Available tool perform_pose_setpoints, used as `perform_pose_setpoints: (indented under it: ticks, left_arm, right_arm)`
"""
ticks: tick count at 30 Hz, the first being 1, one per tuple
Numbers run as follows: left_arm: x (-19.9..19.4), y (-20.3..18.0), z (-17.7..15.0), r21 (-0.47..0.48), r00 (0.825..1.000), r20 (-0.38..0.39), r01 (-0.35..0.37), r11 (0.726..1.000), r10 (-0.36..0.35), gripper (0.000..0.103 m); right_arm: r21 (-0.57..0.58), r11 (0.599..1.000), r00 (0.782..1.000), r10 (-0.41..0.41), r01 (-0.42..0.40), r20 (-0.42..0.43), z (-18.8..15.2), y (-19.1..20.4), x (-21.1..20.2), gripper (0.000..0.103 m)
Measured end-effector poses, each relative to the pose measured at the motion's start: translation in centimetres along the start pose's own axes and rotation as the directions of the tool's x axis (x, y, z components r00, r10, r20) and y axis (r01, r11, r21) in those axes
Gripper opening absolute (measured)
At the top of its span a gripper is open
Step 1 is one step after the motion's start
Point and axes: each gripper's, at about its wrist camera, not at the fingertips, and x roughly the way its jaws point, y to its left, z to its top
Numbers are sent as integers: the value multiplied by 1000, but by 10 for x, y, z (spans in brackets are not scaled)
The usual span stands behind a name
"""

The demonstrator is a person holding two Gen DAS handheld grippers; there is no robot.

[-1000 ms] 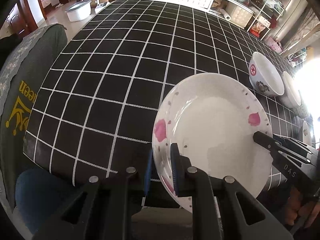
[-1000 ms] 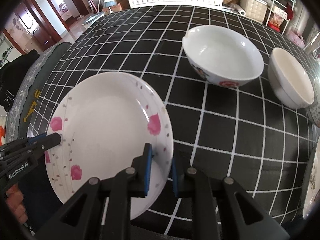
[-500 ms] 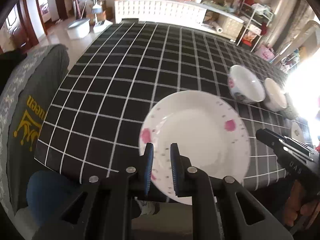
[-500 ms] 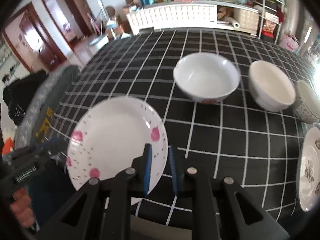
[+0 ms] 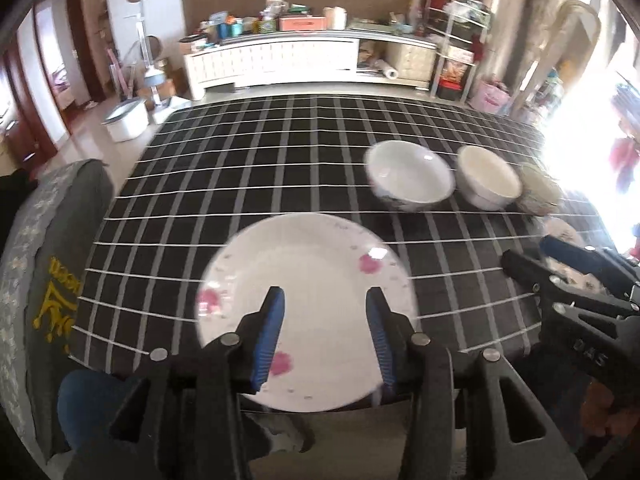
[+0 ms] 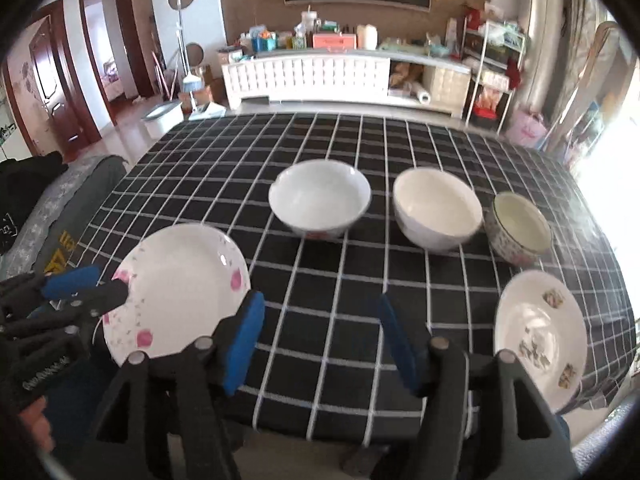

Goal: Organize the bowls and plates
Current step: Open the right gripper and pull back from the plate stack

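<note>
With both grippers' fingers just opening off it, the round white pink-flowered plate lies at the checked bench near edge; we next reach the other patterned plate cleanly.

White pink-flowered plate, black white-gridded tablecloth, possibly speckled bowl

The far half of the cloth is left bare. The middle is blocked by three bowls in a row; plates occupy both near corners.
</note>
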Motion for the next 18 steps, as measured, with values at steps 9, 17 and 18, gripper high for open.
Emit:
perform_pose_setpoints:
  ticks: [9, 17, 18]
  left_arm:
    - [-5, -61, 12, 87, 997, -1, 74, 994, -74, 43]
    - [-1, -109, 31, 142, 995, 10, 100, 985, -103, 49]
    - [1, -116, 34, 144, 994, 9, 105, 984, -108, 49]
  right_arm:
    - [73, 995, 997, -68, 66, 25, 0, -49, -21, 76]
    - [180, 982, 998, -57, 55, 7, -4, -106, -34, 76]
    - [181, 981, 997, -71, 67, 15, -4, -112, -38, 76]
